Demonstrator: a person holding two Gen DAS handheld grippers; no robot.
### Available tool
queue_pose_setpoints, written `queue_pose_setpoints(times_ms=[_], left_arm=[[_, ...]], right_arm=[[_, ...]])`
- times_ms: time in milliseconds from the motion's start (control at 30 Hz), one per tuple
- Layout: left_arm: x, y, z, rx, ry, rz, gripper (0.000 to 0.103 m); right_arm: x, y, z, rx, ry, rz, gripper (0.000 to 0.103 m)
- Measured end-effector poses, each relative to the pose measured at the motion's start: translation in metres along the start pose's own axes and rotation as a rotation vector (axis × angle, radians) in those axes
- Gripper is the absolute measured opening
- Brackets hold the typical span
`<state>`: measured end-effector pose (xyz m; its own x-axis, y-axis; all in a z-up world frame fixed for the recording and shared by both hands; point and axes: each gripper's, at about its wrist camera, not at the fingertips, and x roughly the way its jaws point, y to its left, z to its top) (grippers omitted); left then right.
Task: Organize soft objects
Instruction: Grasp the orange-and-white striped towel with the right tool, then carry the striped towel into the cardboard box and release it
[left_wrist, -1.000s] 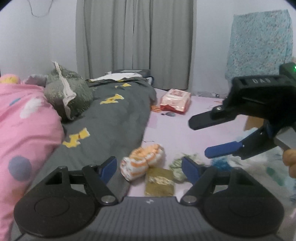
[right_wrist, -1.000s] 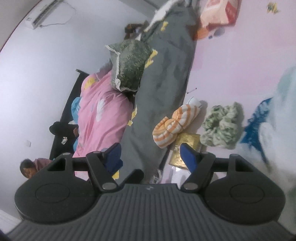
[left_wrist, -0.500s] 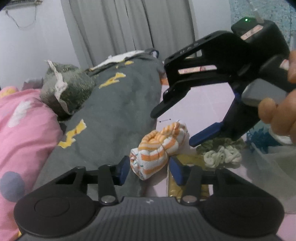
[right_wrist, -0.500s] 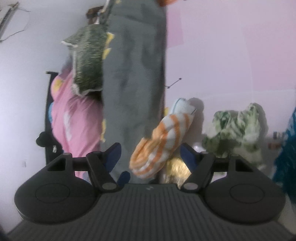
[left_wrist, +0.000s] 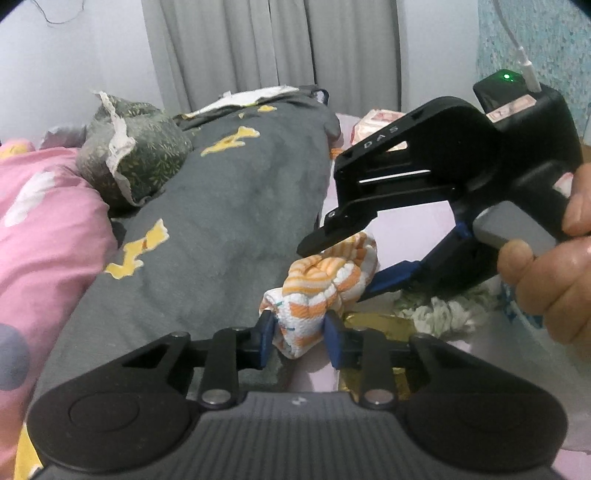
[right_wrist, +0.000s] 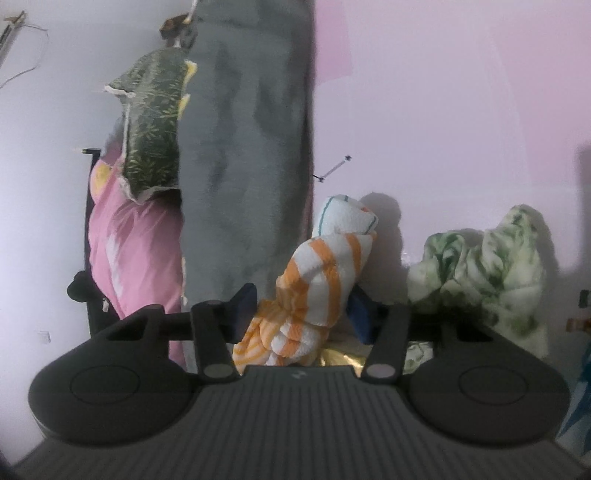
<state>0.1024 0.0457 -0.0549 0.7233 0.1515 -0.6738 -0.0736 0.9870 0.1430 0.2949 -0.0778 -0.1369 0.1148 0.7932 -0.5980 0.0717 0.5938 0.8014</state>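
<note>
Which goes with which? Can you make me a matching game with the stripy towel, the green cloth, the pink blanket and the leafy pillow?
Things:
1. orange-striped towel
2. green-and-white cloth
3. pink blanket
4. leafy green pillow

Places:
A. on top of the grey blanket
B. pinched in the left gripper
C. crumpled on the sheet, untouched
D. far left, beside the grey blanket

Pairs: 1-B, 2-C, 3-D, 4-A

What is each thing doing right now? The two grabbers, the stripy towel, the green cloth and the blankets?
Left gripper: shut on the towel's near end.
Right gripper: jaws just closing around the towel's other end.
Striped towel: rolled, bunched.
Green cloth: crumpled, untouched.
Grey blanket: spread out.
Pink blanket: heaped.
</note>
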Motion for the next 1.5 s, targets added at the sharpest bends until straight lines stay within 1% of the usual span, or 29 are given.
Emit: queue_pose_setpoints(times_ms=[167,300,400,467,533,633,700,767,800,833,867,900,967,1033,1167,1233,1300,1333,1400,1433,1500], left_arm=[[-0.03,-0.005,0.009,0.004,-0.055,0.001,0.03],[-0.062,-0.011,0.017,0.005,-0.111,-0.025,0.03],[-0.086,-0.021,0.021,0.012,-0.156,-0.069,0.03],[-0.101,-0.03,0.024,0.016,-0.183,-0.119,0.03],[-0.11,-0.04,0.027,0.019,-0.205,-0.19,0.03],[-0.12,-0.057,0.033,0.012,-0.22,-0.33,0.03],[-0.123,-0.071,0.038,0.016,-0.22,-0.437,0.03],[-0.124,-0.088,0.041,0.027,-0.203,-0.545,0.031],[-0.124,-0.098,0.043,0.034,-0.191,-0.599,0.032],[-0.124,-0.107,0.044,0.043,-0.181,-0.644,0.032],[-0.125,-0.117,0.044,0.053,-0.174,-0.682,0.035],[-0.125,-0.127,0.044,0.065,-0.171,-0.713,0.038],[-0.126,-0.145,0.042,0.086,-0.168,-0.757,0.04],[-0.125,-0.158,0.042,0.1,-0.157,-0.787,0.04],[-0.117,-0.172,0.037,0.101,-0.123,-0.805,0.04],[-0.111,-0.173,0.038,0.099,-0.113,-0.794,0.04],[-0.11,-0.173,0.036,0.092,-0.107,-0.777,0.04],[-0.108,-0.17,0.035,0.084,-0.105,-0.769,0.04],[-0.102,-0.166,0.035,0.067,-0.095,-0.747,0.042],[-0.099,-0.164,0.034,0.056,-0.089,-0.735,0.042],[-0.097,-0.157,0.032,0.037,-0.072,-0.718,0.042]], right_arm=[[-0.023,0.012,-0.006,-0.032,-0.027,0.066,0.049],[-0.05,0.02,-0.016,-0.059,-0.059,0.13,0.048],[-0.082,0.018,-0.024,-0.065,-0.084,0.188,0.048],[-0.104,0.015,-0.029,-0.071,-0.105,0.217,0.048],[-0.134,0.009,-0.034,-0.088,-0.139,0.234,0.048],[-0.183,-0.004,-0.045,-0.109,-0.216,0.227,0.046],[-0.214,-0.014,-0.052,-0.116,-0.268,0.216,0.045],[-0.252,-0.029,-0.063,-0.121,-0.331,0.197,0.043],[-0.269,-0.036,-0.068,-0.124,-0.36,0.185,0.037],[-0.289,-0.046,-0.073,-0.127,-0.39,0.169,0.037],[-0.309,-0.056,-0.08,-0.122,-0.423,0.151,0.037],[-0.325,-0.065,-0.087,-0.118,-0.454,0.132,0.037],[-0.356,-0.084,-0.1,-0.106,-0.515,0.084,0.037],[-0.385,-0.104,-0.113,-0.084,-0.566,0.045,0.037],[-0.433,-0.136,-0.134,-0.062,-0.651,-0.042,0.037],[-0.45,-0.149,-0.14,-0.056,-0.673,-0.095,0.037],[-0.461,-0.155,-0.143,-0.072,-0.675,-0.169,0.037],[-0.465,-0.157,-0.145,-0.094,-0.663,-0.217,0.037],[-0.469,-0.159,-0.145,-0.149,-0.607,-0.276,0.037],[-0.464,-0.157,-0.145,-0.18,-0.576,-0.308,0.037],[-0.447,-0.151,-0.14,-0.257,-0.487,-0.36,0.037]])
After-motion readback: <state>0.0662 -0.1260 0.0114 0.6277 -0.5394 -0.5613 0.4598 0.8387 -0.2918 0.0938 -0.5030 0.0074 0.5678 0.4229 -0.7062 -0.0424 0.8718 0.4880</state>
